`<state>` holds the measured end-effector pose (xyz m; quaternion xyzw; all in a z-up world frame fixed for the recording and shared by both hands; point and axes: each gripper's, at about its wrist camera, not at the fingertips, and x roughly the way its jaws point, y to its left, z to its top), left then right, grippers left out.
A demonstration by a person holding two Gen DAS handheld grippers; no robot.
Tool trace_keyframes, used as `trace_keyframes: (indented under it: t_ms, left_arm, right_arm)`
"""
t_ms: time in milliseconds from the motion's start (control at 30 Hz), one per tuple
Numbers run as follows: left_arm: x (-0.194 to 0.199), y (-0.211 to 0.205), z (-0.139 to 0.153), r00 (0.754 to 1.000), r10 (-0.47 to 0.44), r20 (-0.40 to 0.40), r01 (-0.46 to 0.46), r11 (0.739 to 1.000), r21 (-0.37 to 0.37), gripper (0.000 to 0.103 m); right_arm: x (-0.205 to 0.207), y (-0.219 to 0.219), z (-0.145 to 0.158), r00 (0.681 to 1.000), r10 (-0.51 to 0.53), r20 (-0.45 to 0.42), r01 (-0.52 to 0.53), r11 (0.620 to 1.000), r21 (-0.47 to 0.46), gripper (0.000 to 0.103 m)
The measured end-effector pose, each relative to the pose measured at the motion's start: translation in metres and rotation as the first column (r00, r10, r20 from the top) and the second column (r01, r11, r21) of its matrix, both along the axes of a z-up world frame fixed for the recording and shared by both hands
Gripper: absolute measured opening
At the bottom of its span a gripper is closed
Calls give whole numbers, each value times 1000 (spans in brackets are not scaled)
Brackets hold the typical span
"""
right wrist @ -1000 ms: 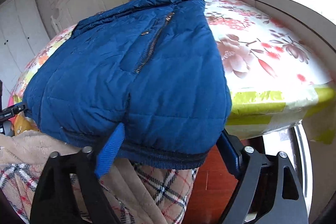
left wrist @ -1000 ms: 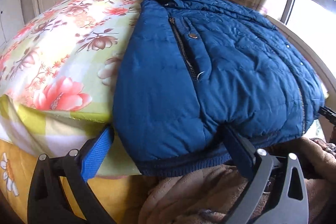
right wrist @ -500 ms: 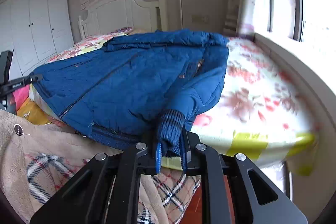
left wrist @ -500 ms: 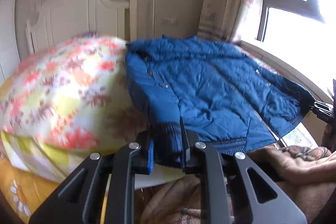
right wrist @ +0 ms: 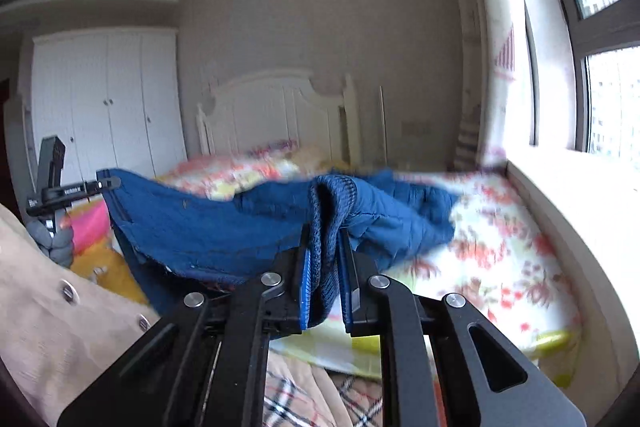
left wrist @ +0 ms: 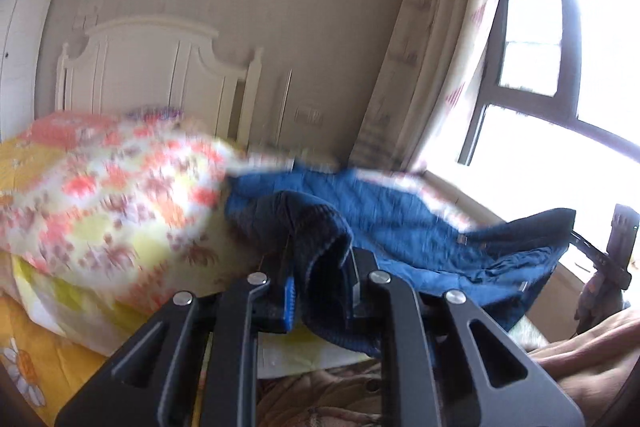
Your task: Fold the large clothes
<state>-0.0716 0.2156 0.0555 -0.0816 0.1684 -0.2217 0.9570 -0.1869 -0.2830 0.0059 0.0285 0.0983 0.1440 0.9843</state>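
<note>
I have two hand-held grippers, and each is clamped on a dark ribbed knit edge of the one blue jacket point(left wrist: 400, 215). My left hand-held gripper point(left wrist: 320, 291) pinches a thick bunch of that knit between its pads; my right hand-held gripper point(right wrist: 325, 283) pinches a narrower fold. From both grips the jacket is lifted and sags back over the bed point(right wrist: 500, 251), its far part lying on the floral cover. It is quilted and puffy, blurred here. One white headboard point(right wrist: 280, 107) stands beyond the bed, one window point(left wrist: 532, 39) beside the bed, and a beige coat point(right wrist: 52, 311) lies nearest me.
</note>
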Motion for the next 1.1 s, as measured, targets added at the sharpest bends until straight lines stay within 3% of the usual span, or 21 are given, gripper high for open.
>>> trace_keyframes:
  t_ms: [133, 200, 233, 300, 367, 500, 567, 633, 700, 800, 867, 1000, 1100]
  left_arm:
    - [-13, 23, 38, 996, -40, 75, 49, 991, -122, 17]
    - [12, 27, 50, 997, -69, 44, 76, 980, -182, 17]
    - [29, 24, 53, 996, -85, 19, 87, 975, -203, 17]
    - [56, 7, 52, 997, -82, -10, 80, 983, -167, 17]
    - [72, -9, 43, 994, -101, -48, 92, 984, -153, 17]
    - [53, -9, 33, 998, -53, -16, 51, 993, -106, 17]
    - [42, 5, 31, 999, -34, -24, 31, 993, -115, 17]
    - [29, 14, 29, 1000, -12, -22, 10, 995, -100, 17]
    - [23, 20, 25, 999, -6, -33, 3, 996, -92, 17]
    - [18, 22, 22, 999, 2, -47, -7, 996, -91, 17]
    - [19, 21, 23, 999, 2, -47, -7, 996, -90, 17]
    - [23, 13, 26, 999, -7, -35, 5, 997, -77, 17]
    - [26, 11, 26, 999, -15, -28, 12, 997, -73, 17]
  right_arm:
    - [-14, -8, 52, 988, 30, 152, -36, 999, 40, 10]
    - [1, -18, 67, 986, 0, 168, -9, 999, 53, 9]
    - [24, -24, 71, 989, -33, 145, 27, 999, 43, 9]
    - [67, -32, 63, 996, -79, 49, 78, 997, 23, 10]
    - [96, -33, 44, 996, -63, -67, 64, 998, 13, 10]
    - [99, -33, -4, 971, -64, -230, 43, 995, -95, 11]
    - [85, -37, -31, 943, -34, -330, -3, 994, -111, 19]
    - [74, -37, -57, 914, -7, -405, -50, 990, -131, 62]
    - [55, -35, -78, 894, 12, -448, -78, 989, -129, 84]
    - [28, -32, -106, 841, 105, -531, -190, 976, -106, 86]
    - [8, -39, -118, 759, 295, -580, -291, 951, 102, 86]
    - [-14, -46, -129, 670, 597, -442, -400, 791, 463, 91]
    - [-8, -32, -145, 631, 593, -500, -384, 799, 463, 91]
